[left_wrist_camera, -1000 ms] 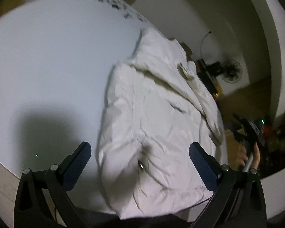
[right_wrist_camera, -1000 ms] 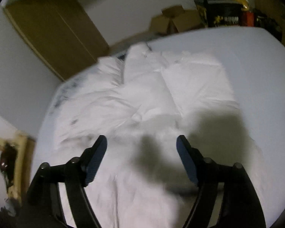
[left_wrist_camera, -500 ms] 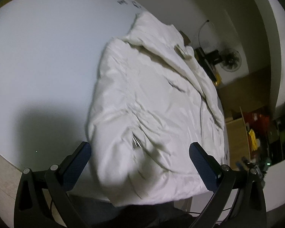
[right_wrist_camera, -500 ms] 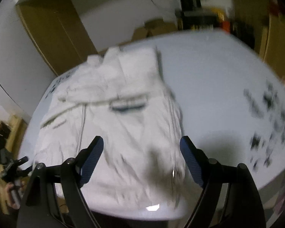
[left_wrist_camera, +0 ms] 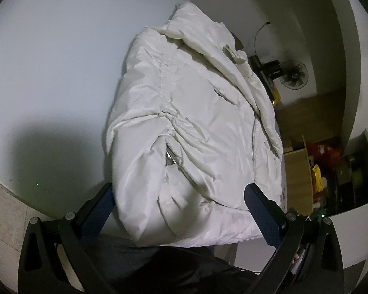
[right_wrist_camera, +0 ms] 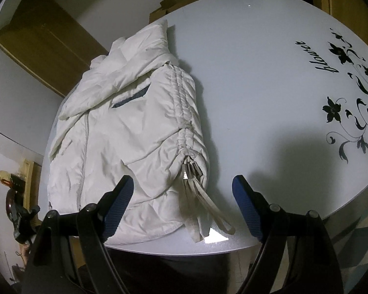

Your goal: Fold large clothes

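Garment: white padded jacket (right_wrist_camera: 125, 127) lies folded on the white tabletop (right_wrist_camera: 257, 85), centre-left of the right wrist view, hood toward the upper left, hem at the near edge.
Drawstrings: two flat cords (right_wrist_camera: 208, 210) trail from the gathered side seam toward the lower centre.
Left tongs (left_wrist_camera: 181, 210): wide, nothing between the pads; over the jacket's near hem.
Right tongs (right_wrist_camera: 182, 205): wide, empty; above the cords and hem corner.
Tabletop print: black floral decal (right_wrist_camera: 350, 93), right of frame.
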The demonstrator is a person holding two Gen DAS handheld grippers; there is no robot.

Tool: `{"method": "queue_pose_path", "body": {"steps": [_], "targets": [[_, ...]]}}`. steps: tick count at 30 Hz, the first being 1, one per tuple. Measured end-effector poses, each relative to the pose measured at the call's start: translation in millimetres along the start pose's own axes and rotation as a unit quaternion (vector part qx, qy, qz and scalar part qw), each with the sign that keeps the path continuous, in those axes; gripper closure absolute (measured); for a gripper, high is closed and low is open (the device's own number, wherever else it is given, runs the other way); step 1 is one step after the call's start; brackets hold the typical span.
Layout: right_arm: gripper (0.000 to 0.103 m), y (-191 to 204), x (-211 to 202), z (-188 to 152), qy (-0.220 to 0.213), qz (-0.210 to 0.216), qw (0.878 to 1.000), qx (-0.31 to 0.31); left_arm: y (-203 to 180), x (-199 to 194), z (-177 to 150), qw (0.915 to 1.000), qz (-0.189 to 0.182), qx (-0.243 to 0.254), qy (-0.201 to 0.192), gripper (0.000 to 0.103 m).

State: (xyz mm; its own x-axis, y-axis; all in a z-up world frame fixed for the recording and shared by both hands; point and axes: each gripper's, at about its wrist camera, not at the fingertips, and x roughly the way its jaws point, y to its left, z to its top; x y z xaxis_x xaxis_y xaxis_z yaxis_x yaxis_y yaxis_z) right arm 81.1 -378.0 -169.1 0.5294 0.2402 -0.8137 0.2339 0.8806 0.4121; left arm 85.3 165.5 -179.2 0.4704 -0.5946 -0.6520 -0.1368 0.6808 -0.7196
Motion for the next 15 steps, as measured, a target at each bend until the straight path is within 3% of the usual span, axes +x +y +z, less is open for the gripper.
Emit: {"method": "queue_pose_path", "body": {"steps": [8, 15], "targets": [[0.020, -11.4, 15.2, -2.8, 0.021, -0.009, 1.000, 0.012, -4.9, 13.7, 7.0, 0.9995, -0.033, -0.001, 0.006, 0.000], [0.020, -20.3, 29.0, 5.2, 0.041, 0.013, 0.999, 0.033, -7.4, 27.3, 24.5, 0.9979, -0.060, -0.026, 0.005, 0.000]]}}
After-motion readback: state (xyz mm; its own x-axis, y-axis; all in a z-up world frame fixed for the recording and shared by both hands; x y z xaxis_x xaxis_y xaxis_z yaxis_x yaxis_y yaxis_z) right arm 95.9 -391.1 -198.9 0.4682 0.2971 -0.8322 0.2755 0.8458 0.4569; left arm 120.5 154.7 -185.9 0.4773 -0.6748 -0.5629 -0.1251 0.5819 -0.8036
